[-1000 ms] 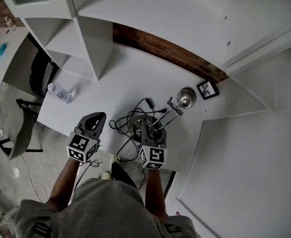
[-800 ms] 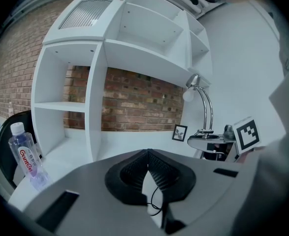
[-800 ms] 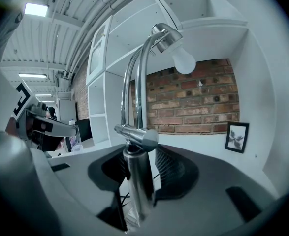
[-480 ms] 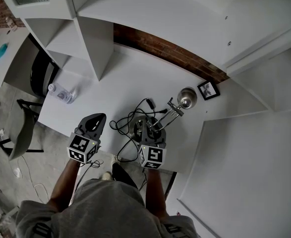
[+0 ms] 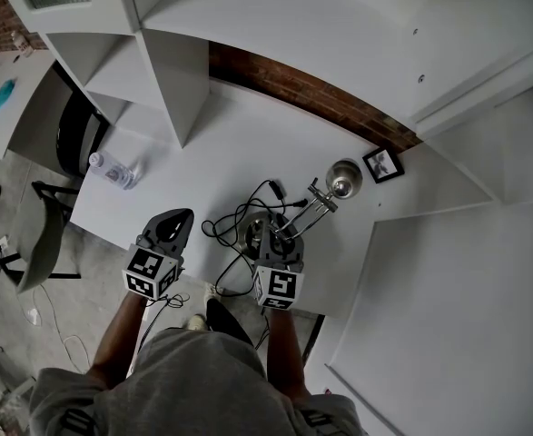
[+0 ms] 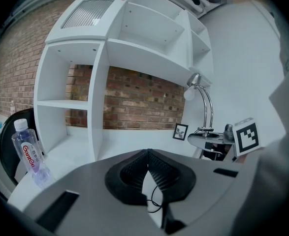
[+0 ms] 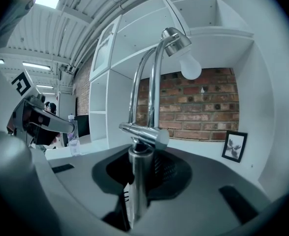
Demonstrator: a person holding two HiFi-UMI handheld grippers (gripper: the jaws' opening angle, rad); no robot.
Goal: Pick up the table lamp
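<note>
You are at the grasp itself: the chrome gooseneck table lamp with a bare white bulb (image 5: 313, 207) stands on the near part of the desk; your right gripper (image 5: 273, 242) has the lamp's upright stem between its jaws, just above the round base; those jaws have just been closing and the pads look set against the metal; your left gripper (image 6: 146, 152) hangs well apart to the left, jaws together on nothing; next, I judge, firm the hold and lift straight up, since the smooth stem may slip and the black power cable (image 5: 239, 214) coiled by the base will trail; around you, a tall white shelving unit (image 6: 105, 58) backs onto a red brick wall (image 6: 134, 102); the white desk top (image 5: 239, 143) has a black chair (image 5: 71, 134) at its left end; on it stand a clear plastic water bottle (image 5: 112, 169) and a small black-framed picture (image 5: 380, 163)
</note>
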